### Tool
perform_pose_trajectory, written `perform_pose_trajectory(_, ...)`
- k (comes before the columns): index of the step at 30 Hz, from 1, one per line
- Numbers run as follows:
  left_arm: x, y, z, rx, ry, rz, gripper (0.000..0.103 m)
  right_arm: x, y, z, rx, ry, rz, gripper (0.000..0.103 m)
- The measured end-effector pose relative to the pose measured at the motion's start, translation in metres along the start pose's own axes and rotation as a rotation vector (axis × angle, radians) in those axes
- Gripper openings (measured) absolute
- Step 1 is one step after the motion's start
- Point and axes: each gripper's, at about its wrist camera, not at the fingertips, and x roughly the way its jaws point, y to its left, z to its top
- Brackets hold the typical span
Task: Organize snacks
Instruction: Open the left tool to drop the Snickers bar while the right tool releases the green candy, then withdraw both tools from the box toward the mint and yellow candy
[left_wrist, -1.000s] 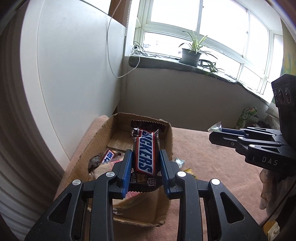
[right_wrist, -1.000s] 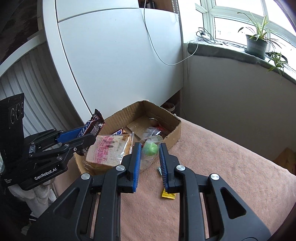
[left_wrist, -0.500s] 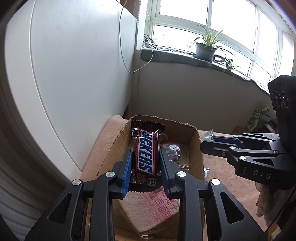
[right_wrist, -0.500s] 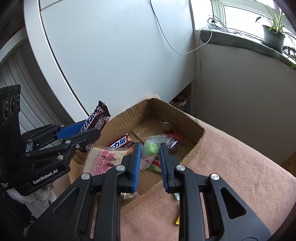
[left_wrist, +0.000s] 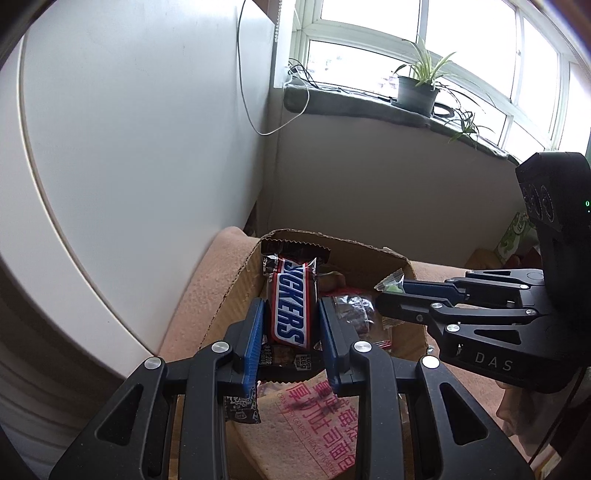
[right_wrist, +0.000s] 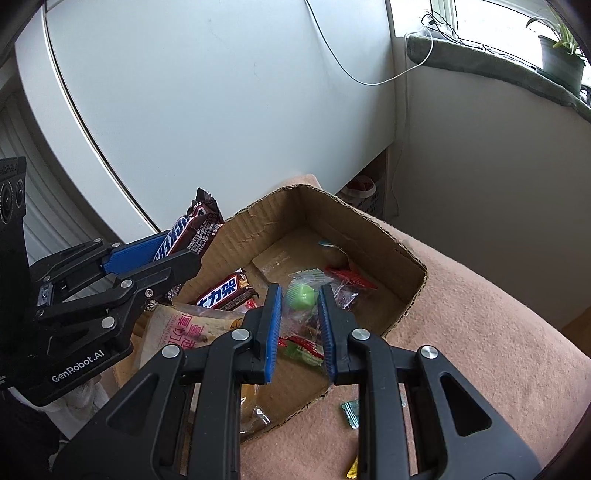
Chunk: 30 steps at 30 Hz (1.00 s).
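Over the cardboard box (left_wrist: 369, 254), my left gripper (left_wrist: 291, 325) pinches the stiff, light Snickers bar (left_wrist: 291, 299) round its middle, while my right gripper (right_wrist: 299, 314) pinches a soft, crinkly green candy bag (right_wrist: 303, 295) nearby.

Snack count
Two Snickers bars (right_wrist: 192, 236) (right_wrist: 227, 293), one bread pack (left_wrist: 314, 424), one cardboard box (right_wrist: 373, 232), two potted plants (left_wrist: 415, 90) (left_wrist: 466, 127).

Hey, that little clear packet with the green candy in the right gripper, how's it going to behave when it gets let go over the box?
The clear candy packet looks light and crinkly, so it would probably drop softly into the cardboard box. Its loose film sticks out past the right gripper, so it may flop or cling. The round green candy inside might roll slightly, but the wrapper should stop it.
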Motion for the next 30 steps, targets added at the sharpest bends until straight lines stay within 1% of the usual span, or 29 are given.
perform_pose_trajectory(4,0.001,0.001,0.001,0.000,0.003,0.002,0.027,0.003,-0.002,0.002,0.000,-0.001,-0.011,0.021)
perform_pose_trajectory(7,0.002,0.001,0.001,0.000,0.007,0.006,0.028,0.004,-0.003,0.002,0.007,-0.006,-0.015,0.028)
perform_pose_trajectory(8,0.002,0.001,0.002,0.000,0.009,0.007,0.028,0.004,-0.004,0.001,0.007,-0.008,-0.018,0.034)
perform_pose_trajectory(9,0.002,0.001,0.002,0.001,0.009,0.008,0.028,0.003,-0.004,0.001,0.007,-0.010,-0.020,0.042)
perform_pose_trajectory(10,0.001,0.001,0.002,0.000,0.007,0.011,0.029,0.003,-0.004,0.001,0.006,-0.013,-0.023,0.047)
perform_pose_trajectory(12,-0.001,0.002,0.003,-0.007,0.001,0.017,0.031,-0.001,-0.004,0.001,0.006,-0.025,-0.034,0.059)
perform_pose_trajectory(13,-0.002,0.003,0.003,-0.010,-0.002,0.017,0.036,-0.003,-0.005,0.001,0.006,-0.031,-0.039,0.062)
perform_pose_trajectory(14,-0.003,0.003,0.003,-0.011,-0.005,0.018,0.038,-0.005,-0.005,0.001,0.006,-0.036,-0.043,0.069)
perform_pose_trajectory(15,-0.004,0.003,0.003,-0.011,-0.008,0.020,0.038,-0.007,-0.005,0.000,0.007,-0.043,-0.047,0.076)
perform_pose_trajectory(17,-0.007,0.002,0.003,-0.006,-0.014,0.024,0.038,-0.012,-0.006,0.000,0.005,-0.056,-0.058,0.079)
perform_pose_trajectory(18,-0.008,0.001,0.003,-0.003,-0.017,0.025,0.039,-0.015,-0.006,0.000,0.006,-0.059,-0.062,0.080)
perform_pose_trajectory(19,-0.010,0.000,0.003,0.001,-0.019,0.026,0.040,-0.017,-0.007,-0.001,0.007,-0.060,-0.065,0.080)
perform_pose_trajectory(20,-0.011,-0.001,0.003,0.003,-0.022,0.027,0.045,-0.019,-0.008,-0.002,0.007,-0.060,-0.067,0.081)
perform_pose_trajectory(22,-0.014,-0.003,0.002,0.008,-0.029,0.029,0.047,-0.024,-0.010,-0.003,0.011,-0.064,-0.078,0.086)
perform_pose_trajectory(23,-0.015,-0.005,0.003,0.010,-0.033,0.029,0.047,-0.026,-0.011,-0.004,0.013,-0.068,-0.081,0.087)
perform_pose_trajectory(28,-0.022,-0.009,0.004,0.018,-0.045,0.027,0.047,-0.041,-0.018,-0.009,0.033,-0.077,-0.071,0.088)
perform_pose_trajectory(30,-0.026,-0.010,0.003,0.019,-0.052,0.027,0.047,-0.048,-0.022,-0.012,0.040,-0.079,-0.066,0.089)
